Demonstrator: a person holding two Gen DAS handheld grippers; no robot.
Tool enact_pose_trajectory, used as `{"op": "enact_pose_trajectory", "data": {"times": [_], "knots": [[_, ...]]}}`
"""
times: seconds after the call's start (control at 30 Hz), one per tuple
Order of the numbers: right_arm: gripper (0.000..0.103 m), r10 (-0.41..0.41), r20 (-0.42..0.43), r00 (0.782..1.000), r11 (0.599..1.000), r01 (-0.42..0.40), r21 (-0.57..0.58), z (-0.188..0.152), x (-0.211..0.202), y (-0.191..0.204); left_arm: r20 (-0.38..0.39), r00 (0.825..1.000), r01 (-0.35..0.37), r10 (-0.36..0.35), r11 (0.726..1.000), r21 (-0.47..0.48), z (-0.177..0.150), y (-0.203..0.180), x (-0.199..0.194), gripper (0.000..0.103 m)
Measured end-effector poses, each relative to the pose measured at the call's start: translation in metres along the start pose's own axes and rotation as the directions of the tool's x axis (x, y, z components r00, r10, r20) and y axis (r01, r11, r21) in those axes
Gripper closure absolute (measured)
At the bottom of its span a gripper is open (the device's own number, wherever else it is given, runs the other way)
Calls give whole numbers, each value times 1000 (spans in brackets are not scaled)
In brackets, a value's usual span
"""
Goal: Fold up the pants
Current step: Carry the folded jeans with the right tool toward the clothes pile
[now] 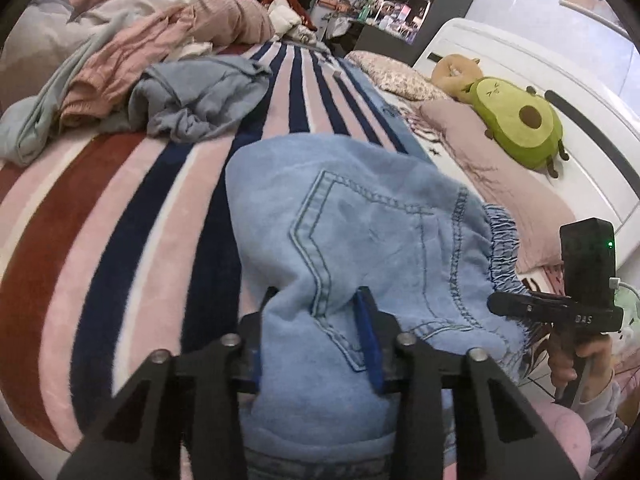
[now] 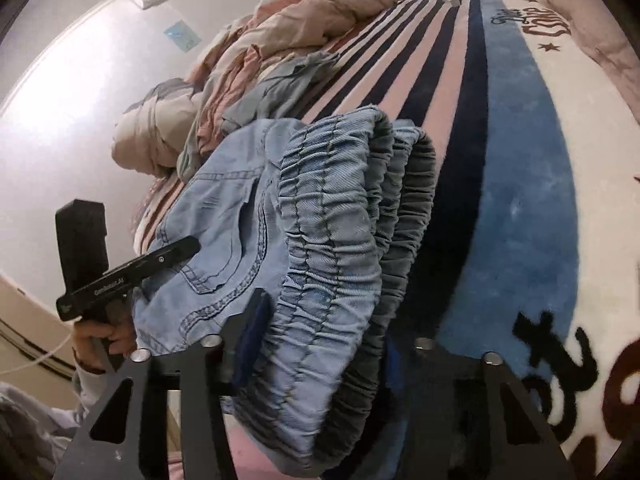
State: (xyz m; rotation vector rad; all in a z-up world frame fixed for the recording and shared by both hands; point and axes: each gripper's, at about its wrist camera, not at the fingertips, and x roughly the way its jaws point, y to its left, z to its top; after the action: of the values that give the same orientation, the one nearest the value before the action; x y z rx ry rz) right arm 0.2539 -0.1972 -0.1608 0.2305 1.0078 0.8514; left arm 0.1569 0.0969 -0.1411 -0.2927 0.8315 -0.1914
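Light blue denim pants (image 1: 360, 224) with an elastic waistband (image 2: 332, 240) hang lifted over the striped blanket (image 1: 120, 216). My left gripper (image 1: 316, 320) is shut on a bunch of the denim near a stitched back pocket. My right gripper (image 2: 320, 320) is shut on the gathered waistband, which fills the space between its fingers. Each gripper shows in the other's view: the right one (image 1: 560, 304) at the waistband edge, the left one (image 2: 132, 268) at the pocket side. The legs of the pants are hidden below.
A grey garment (image 1: 200, 96) and a heap of pink and beige bedding (image 1: 160, 28) lie at the far left of the bed. An avocado plush (image 1: 516, 120) and pillows (image 1: 500, 184) lie by the white headboard (image 1: 540, 72) on the right.
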Motion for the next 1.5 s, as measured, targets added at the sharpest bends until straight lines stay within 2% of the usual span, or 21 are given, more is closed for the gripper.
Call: {"op": "enact_pose_trajectory", "data": {"times": [0.13,0.33,0.5,0.6,0.9,1.23,1.5], "knots": [[72,-51,35,998,997,52,-52,4,-8,18,36,999,15,-16,1000,15,5,-2,-10,79],[76,-65,83,994,994,71,-80,17,-15,48,80,996,38,-41,999,37,12,8,-28,82],[77,-75,64,995,991,81,-110,28,2,77,114,993,14,-18,999,41,18,36,-45,83],[78,-75,44,996,982,81,-172,40,20,105,136,991,1,-6,999,39,20,58,-62,83],[78,-24,3,1000,960,24,-280,70,86,186,219,968,-129,123,992,13,36,130,-115,83],[78,5,-86,996,943,-33,-332,88,166,253,223,939,-260,262,965,-39,37,205,-147,83],[78,27,-119,992,923,-70,-378,96,208,298,222,897,-386,382,922,-26,45,239,-170,83]]}}
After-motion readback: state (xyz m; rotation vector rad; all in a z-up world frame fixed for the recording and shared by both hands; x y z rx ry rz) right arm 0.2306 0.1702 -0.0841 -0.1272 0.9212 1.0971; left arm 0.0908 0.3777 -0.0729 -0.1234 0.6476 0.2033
